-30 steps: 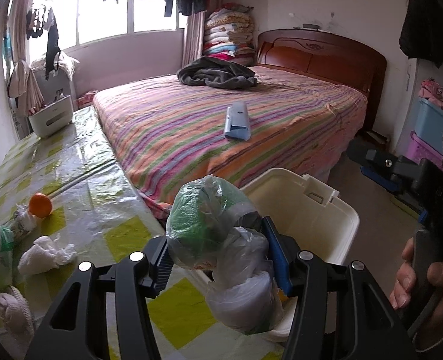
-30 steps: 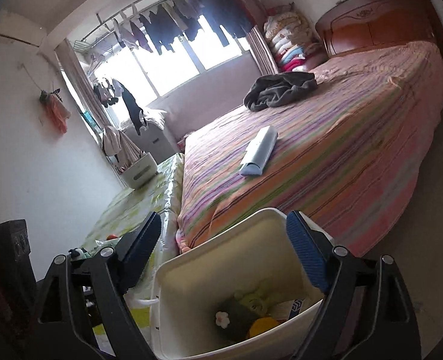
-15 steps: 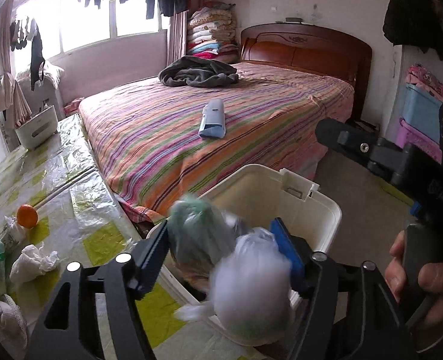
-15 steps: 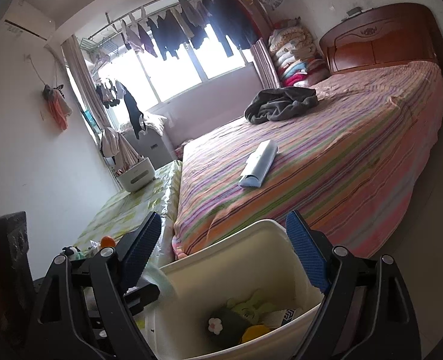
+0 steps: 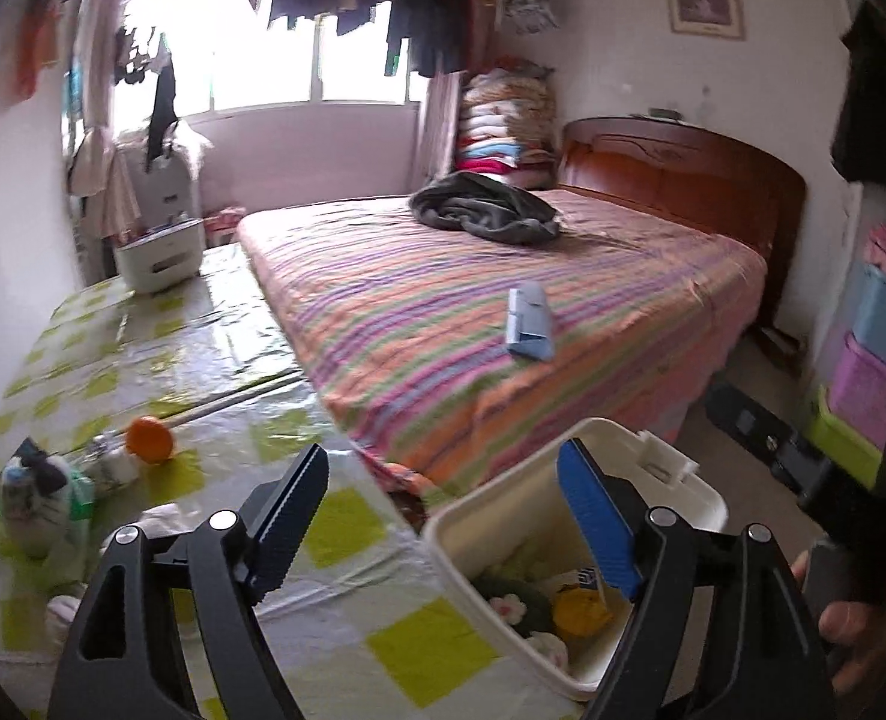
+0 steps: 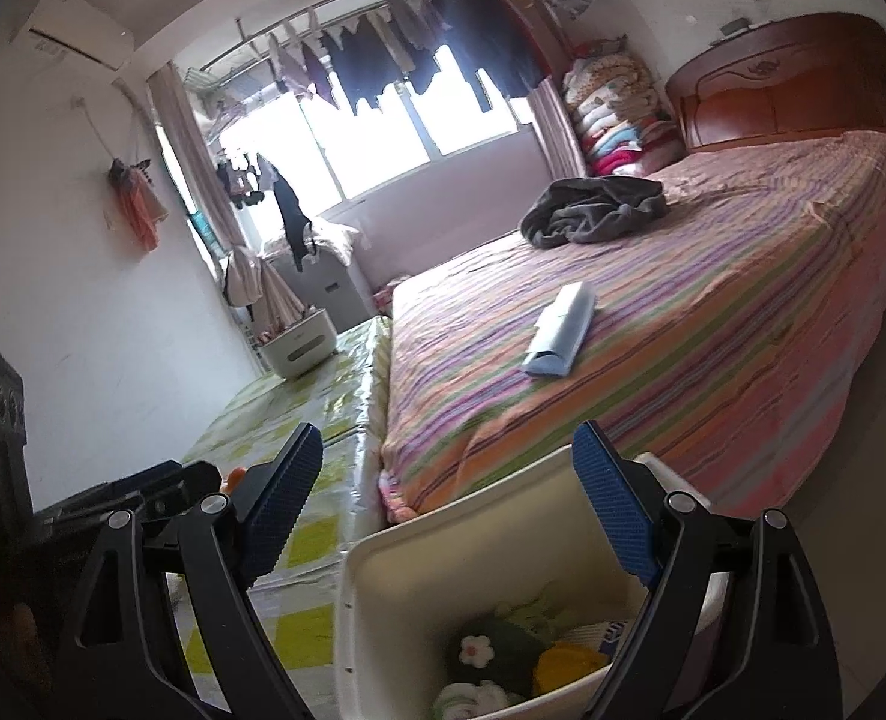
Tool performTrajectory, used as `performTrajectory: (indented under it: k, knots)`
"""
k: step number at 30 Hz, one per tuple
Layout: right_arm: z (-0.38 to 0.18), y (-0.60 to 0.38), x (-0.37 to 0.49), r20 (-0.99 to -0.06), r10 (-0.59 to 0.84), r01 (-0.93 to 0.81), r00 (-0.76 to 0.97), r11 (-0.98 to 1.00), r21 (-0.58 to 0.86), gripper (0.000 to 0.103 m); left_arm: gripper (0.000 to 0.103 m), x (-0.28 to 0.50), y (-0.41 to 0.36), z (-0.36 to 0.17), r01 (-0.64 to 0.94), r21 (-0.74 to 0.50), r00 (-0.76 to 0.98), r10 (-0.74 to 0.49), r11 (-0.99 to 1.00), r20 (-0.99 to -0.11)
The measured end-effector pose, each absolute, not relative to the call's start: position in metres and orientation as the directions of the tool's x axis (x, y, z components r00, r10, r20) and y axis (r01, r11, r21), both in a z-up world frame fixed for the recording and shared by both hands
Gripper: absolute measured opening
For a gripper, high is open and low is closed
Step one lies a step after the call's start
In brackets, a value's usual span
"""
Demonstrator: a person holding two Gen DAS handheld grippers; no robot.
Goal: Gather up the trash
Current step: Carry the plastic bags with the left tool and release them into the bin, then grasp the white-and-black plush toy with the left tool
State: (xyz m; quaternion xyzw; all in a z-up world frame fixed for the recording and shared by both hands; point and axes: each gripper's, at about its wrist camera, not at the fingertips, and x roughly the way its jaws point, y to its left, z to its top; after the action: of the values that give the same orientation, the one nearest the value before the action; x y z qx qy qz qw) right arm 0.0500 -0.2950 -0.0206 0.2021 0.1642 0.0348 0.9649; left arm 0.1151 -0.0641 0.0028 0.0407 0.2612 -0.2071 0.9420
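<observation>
My left gripper (image 5: 443, 462) hangs over the table's near corner beside the white bin (image 5: 671, 468). Its jaws are opening and nothing is between them. In the bin lie a dark green piece with a white flower (image 5: 512, 603), a yellow lump (image 5: 581, 606) and other scraps. My right gripper (image 6: 448, 438) stands open and empty above the same bin (image 6: 383, 546). On the checked table (image 5: 335, 528) remain an orange (image 5: 150, 439), a black, white and green bundle (image 5: 35, 486) and pale crumpled scraps at the left edge.
A striped bed (image 5: 443, 312) runs behind the bin, with a blue packet (image 5: 530, 324) and a dark garment (image 5: 485, 213) on it. A white caddy (image 5: 158, 255) stands at the table's far end. Coloured storage boxes (image 5: 869, 372) are stacked at the right wall.
The left gripper let go of the green and white plastic bags over the bin, opened wide and rose away. The right gripper stayed open above the bin, shifting slightly.
</observation>
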Motion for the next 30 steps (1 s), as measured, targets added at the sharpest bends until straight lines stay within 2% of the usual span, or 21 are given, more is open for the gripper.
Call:
performTrajectory:
  k: [18, 26, 30]
  knots:
    - [-0.022, -0.191, 0.078, -0.342, 0.316, -0.182, 0.885, 0.910, 0.372, 0.084, 0.077, 0.125, 0.041, 0.007, 0.224, -0.053, 0.837, -0.220, 0.973, -0.501]
    - [-0.025, -0.145, 0.088, -0.367, 0.363, -0.240, 0.857, 0.910, 0.340, 0.084, 0.077, 0.148, 0.119, -0.004, 0.053, -0.023, 0.841, -0.057, 0.998, -0.538]
    - [-0.028, -0.132, 0.093, -0.377, 0.379, -0.253, 0.845, 0.905, 0.342, 0.084, 0.077, 0.174, 0.156, -0.016, -0.012, -0.045, 0.807, -0.017, 0.999, -0.590]
